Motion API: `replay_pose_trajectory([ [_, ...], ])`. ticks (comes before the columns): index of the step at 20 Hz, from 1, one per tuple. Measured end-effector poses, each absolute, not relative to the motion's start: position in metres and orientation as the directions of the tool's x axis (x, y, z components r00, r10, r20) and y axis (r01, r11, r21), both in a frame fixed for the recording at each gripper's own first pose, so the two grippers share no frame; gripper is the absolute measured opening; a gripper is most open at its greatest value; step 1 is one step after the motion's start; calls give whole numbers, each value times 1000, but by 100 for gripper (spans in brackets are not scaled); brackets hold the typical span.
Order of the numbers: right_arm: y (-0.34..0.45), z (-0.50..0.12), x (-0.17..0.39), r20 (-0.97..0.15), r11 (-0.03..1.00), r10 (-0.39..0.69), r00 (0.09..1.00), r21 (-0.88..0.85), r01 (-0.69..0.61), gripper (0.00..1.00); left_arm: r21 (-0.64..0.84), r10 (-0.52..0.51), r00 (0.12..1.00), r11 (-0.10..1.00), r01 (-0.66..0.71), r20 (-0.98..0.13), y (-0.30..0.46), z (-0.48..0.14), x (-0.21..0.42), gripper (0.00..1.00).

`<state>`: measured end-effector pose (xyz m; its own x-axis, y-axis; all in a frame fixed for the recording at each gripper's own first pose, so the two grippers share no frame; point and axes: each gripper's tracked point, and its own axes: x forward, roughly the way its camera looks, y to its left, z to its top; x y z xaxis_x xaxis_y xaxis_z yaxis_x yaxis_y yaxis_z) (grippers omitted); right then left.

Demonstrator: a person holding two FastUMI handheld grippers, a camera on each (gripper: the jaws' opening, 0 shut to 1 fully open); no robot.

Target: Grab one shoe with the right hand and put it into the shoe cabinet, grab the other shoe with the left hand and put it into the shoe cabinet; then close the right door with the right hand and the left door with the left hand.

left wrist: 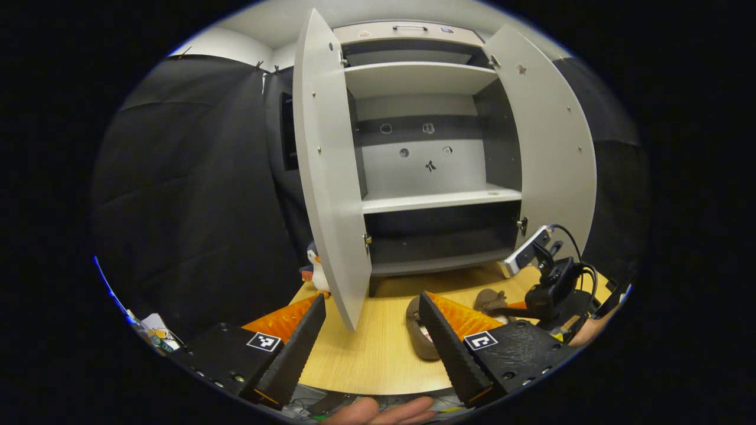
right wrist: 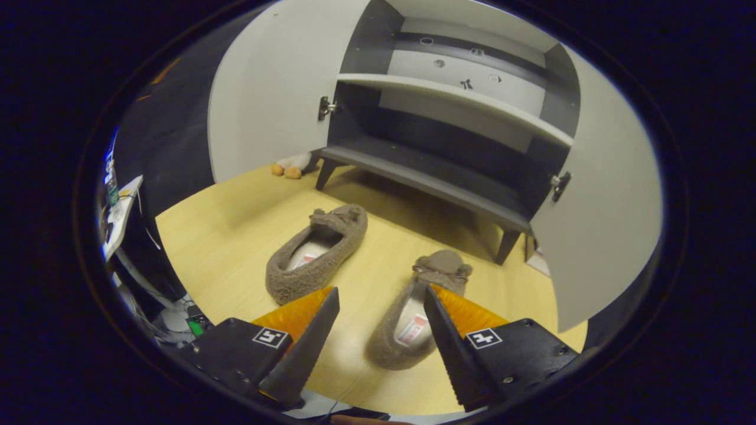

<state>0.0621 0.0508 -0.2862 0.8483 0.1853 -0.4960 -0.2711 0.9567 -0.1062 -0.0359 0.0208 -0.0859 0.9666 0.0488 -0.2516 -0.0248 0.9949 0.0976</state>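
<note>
Lying between the right gripper [right wrist: 378,339] fingers (spread wide), one shoe [right wrist: 407,321].

both the left gripper [left wrist: 372,348] and right gripper [right wrist: 381,342] hang with fingers spread (nothing held).

Black cloth walls [left wrist: 195,177], pale wood floor [right wrist: 236,224] (w/ glare)

I see two fuzzy grey-brown slippers [right wrist: 316,254] [right wrist: 413,307] on the pale yellow wood-grain table [right wrist: 224,236], a light grey cabinet [left wrist: 425,165] with dark recesses, and my black-and-orange jaws.
</note>
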Motion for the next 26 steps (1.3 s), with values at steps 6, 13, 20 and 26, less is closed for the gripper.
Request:
replay_pose_trajectory([
  [6, 33, -317, 91, -550, 973, 100, 829, -120, -197, 95, 75, 38, 968, 997, -20, -249, 9, -87, -26, 96],
  [13, 14, -338, 120, -587, 902, -25, 809, -363, -235, 50, 110, 59, 959, 994, -29, -277, 12, -97, -28, 96],
  [20, -3, -321, 116, -564, 893, -18, 825, -380, -240, 7, 130, 0, 959, 991, 38, -283, -18, -100, -27, 96],
  [26, -6, -240, 104, -445, 922, 17, 895, -339, -186, 6, 138, -41, 964, 987, 80, -261, -34, -93, -22, 96],
])
